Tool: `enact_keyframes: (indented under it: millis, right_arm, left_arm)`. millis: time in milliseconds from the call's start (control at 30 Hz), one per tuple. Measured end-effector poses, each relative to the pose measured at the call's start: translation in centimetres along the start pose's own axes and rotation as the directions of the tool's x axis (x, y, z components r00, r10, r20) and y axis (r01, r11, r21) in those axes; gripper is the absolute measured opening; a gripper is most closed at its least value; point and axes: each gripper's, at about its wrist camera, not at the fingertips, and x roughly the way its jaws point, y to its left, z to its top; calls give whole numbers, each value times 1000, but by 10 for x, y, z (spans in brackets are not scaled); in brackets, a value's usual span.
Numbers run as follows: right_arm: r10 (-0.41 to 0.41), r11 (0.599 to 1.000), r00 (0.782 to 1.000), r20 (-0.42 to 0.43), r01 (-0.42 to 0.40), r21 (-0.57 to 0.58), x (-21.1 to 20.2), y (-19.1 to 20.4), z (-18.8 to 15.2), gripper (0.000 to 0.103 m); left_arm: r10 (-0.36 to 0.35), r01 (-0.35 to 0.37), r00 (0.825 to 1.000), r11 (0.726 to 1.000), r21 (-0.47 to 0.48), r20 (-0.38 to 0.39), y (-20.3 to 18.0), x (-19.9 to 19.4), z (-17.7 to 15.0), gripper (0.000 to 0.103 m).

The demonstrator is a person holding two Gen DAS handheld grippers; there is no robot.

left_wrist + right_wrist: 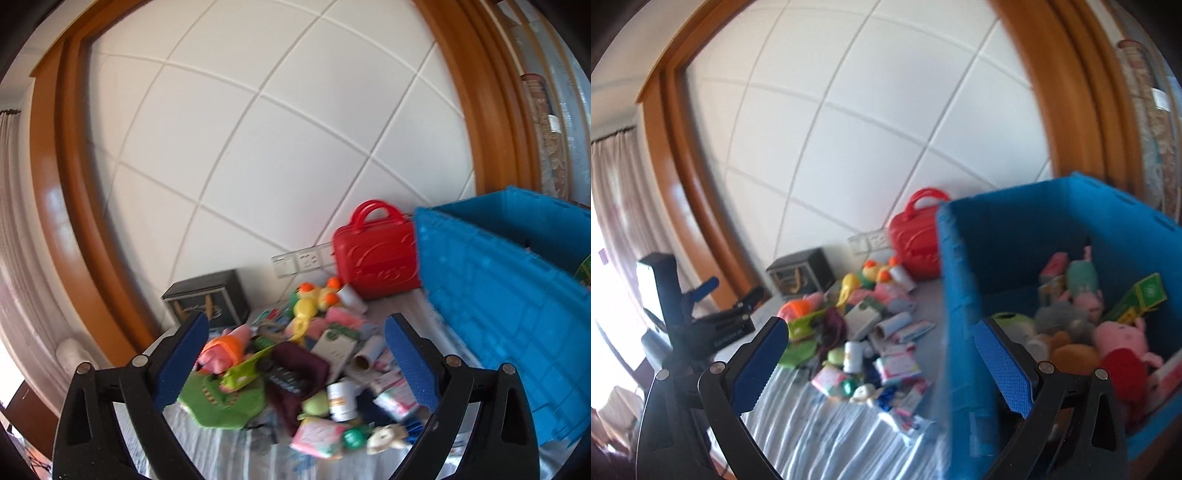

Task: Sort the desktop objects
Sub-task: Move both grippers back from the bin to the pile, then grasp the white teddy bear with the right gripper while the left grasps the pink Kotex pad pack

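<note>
A glossy red plastic case (376,254) and a ribbed blue plastic crate (964,280) stand on striped cloth (827,428) before a varnished wooden frame (70,206); the pads (181,360) are dimpled blue rubber.

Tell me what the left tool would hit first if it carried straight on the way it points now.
Most likely the pile of small toys and packets on the striped cloth. The left tool stands open and empty, angled down at the pile's middle, near the dark maroon cloth. Blur leaves depth unsure.
</note>
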Motion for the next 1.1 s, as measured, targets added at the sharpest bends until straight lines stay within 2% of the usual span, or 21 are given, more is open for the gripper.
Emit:
enact_keyframes:
  millis: [133,233,300,333,400,500,633,767,833,867,900,967,1033,1100]
  right_arm:
    - [31,999,995,-98,-35,-42,57,28,-25,103]
    - [43,995,980,-197,-58,-75,106,40,-52,102]
    - [1,990,957,-291,-43,-137,140,49,-76,102]
    - [-21,984,938,-345,-41,-172,159,53,-91,102]
    - [-68,969,907,-416,-40,-245,193,59,-120,95]
    - [-141,939,872,-468,-32,-342,231,62,-149,85]
    - [-217,887,835,-505,-47,-459,279,55,-179,83]
    - [-285,832,812,-510,-55,-552,317,44,-197,77]
    - [-315,816,798,-515,-50,-576,334,38,-203,66]
    - [-331,816,788,-519,-37,-576,342,34,-205,55]
    - [-335,822,785,-522,-27,-569,347,31,-205,46]
    - [-309,861,788,-533,-7,-508,352,18,-198,36]
    - [-241,919,796,-555,4,-393,348,3,-186,33]
    - [-197,948,805,-560,11,-318,342,-7,-179,32]
  left_arm:
    - [-15,15,999,1000,13,-37,36,15,-21,97]
    - [-45,47,997,998,32,-64,60,28,-36,97]
    - [-67,71,995,996,47,-80,72,38,-47,97]
    - [-72,77,994,996,52,-82,77,42,-51,97]
    - [-77,81,994,995,54,-83,88,52,-63,97]
    - [-104,108,985,994,23,-137,95,73,-80,97]
    - [-126,132,968,991,15,-218,87,101,-110,97]
    - [-174,195,924,981,26,-339,60,130,-151,97]
    - [-194,220,903,975,25,-384,48,140,-169,97]
    - [-222,249,887,968,14,-405,41,147,-178,97]
    - [-240,268,875,963,8,-421,35,151,-184,97]
    - [-277,311,853,951,3,-443,23,163,-197,97]
    - [-290,335,836,942,14,-465,11,175,-206,97]
    - [-339,389,811,921,7,-477,-1,185,-214,97]
